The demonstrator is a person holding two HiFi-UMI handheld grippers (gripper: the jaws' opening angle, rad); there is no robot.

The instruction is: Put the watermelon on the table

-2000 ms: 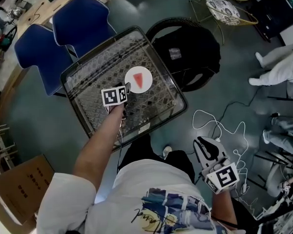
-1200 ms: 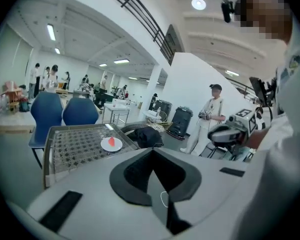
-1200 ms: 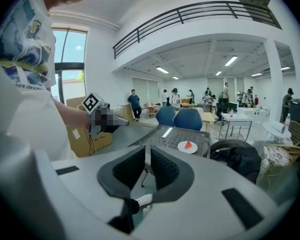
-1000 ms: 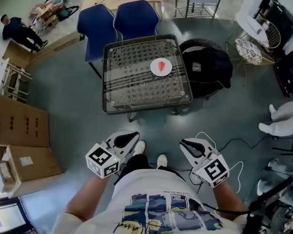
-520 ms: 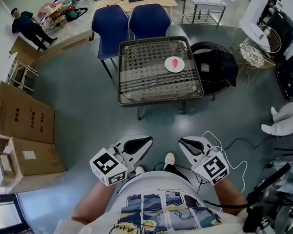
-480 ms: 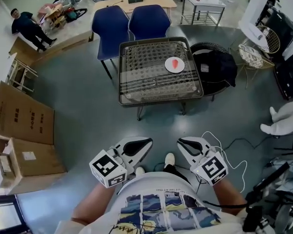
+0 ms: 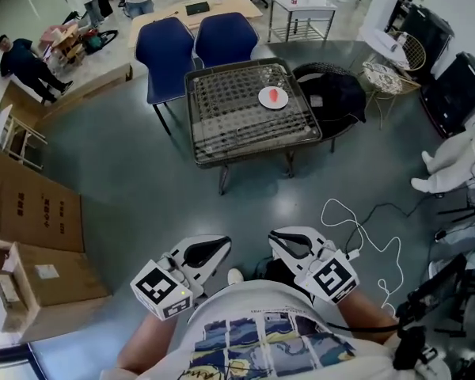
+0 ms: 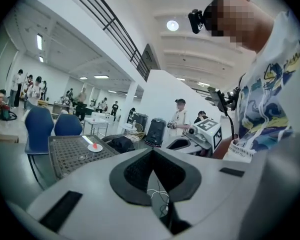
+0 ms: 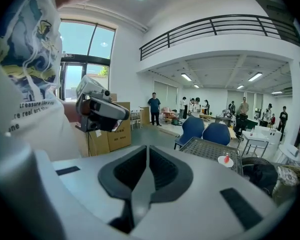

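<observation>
Two grippers, both empty. Head view: the left gripper and right gripper are hanging close in front of the person's shirt, jaws pressed together on nothing. The watermelon slice is sitting on a white plate on the mesh-topped table, well apart from them. Looks like the job's done, so nothing needs gripping.

Left gripper view: its jaws are meeting at the tips, with table and plate showing far off on the left.

Right gripper view: same deal, jaws touching with no gap, and the plate is sitting far off to the right, near two blue chairs.
</observation>
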